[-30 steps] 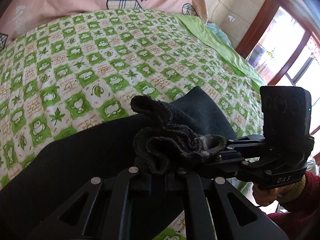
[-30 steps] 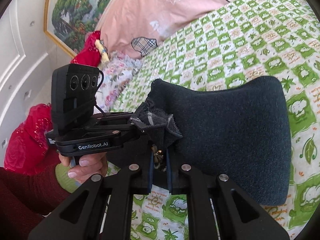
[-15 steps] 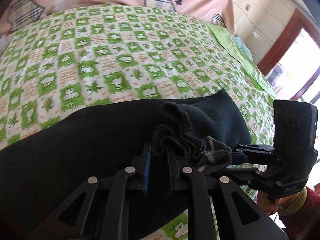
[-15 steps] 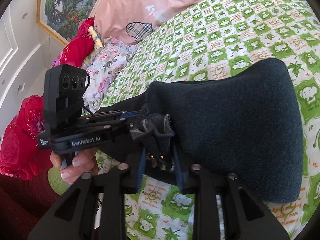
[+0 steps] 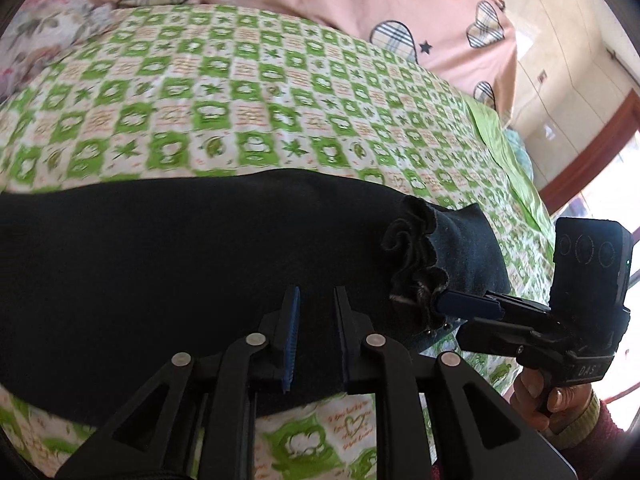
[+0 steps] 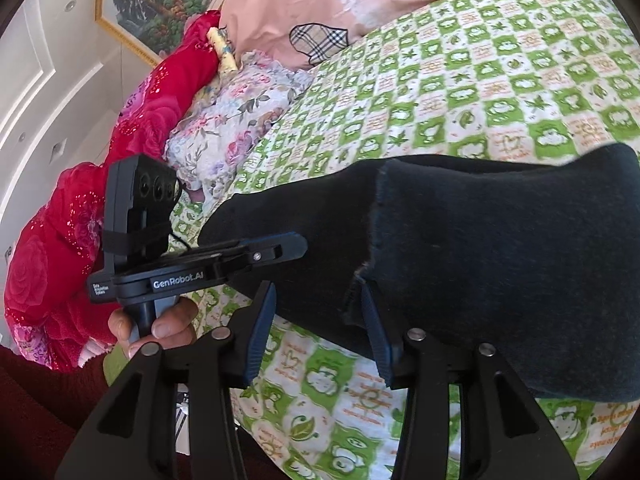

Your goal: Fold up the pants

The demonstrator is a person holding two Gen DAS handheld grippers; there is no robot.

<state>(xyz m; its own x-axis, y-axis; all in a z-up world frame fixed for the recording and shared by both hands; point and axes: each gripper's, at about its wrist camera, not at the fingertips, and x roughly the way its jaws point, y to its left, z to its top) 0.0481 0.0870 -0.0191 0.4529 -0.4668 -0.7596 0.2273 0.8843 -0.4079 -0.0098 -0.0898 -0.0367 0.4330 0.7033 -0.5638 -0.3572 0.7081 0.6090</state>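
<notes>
The dark pants point(image 5: 180, 264) lie folded on the green checked bedspread point(image 5: 240, 112). My left gripper point(image 5: 316, 312) is open, its fingers just over the near edge of the pants, holding nothing. The ruffled hem point(image 5: 412, 256) lies to its right, next to the right gripper's tip point(image 5: 468, 304). In the right wrist view my right gripper point(image 6: 320, 312) is open wide, with the folded edge of the pants point(image 6: 500, 264) at its right finger. The left gripper point(image 6: 224, 260) shows at the left, its tip over the pants.
A pink quilt point(image 5: 360, 8) lies across the far side of the bed. A red blanket point(image 6: 80, 208) and a floral pillow point(image 6: 236, 120) are piled at the bed's left end. A window and wooden frame point(image 5: 592, 160) stand to the right.
Both grippers have opened and let go of the bunched pants hem. The pants have settled flat on the bed, folded over.
</notes>
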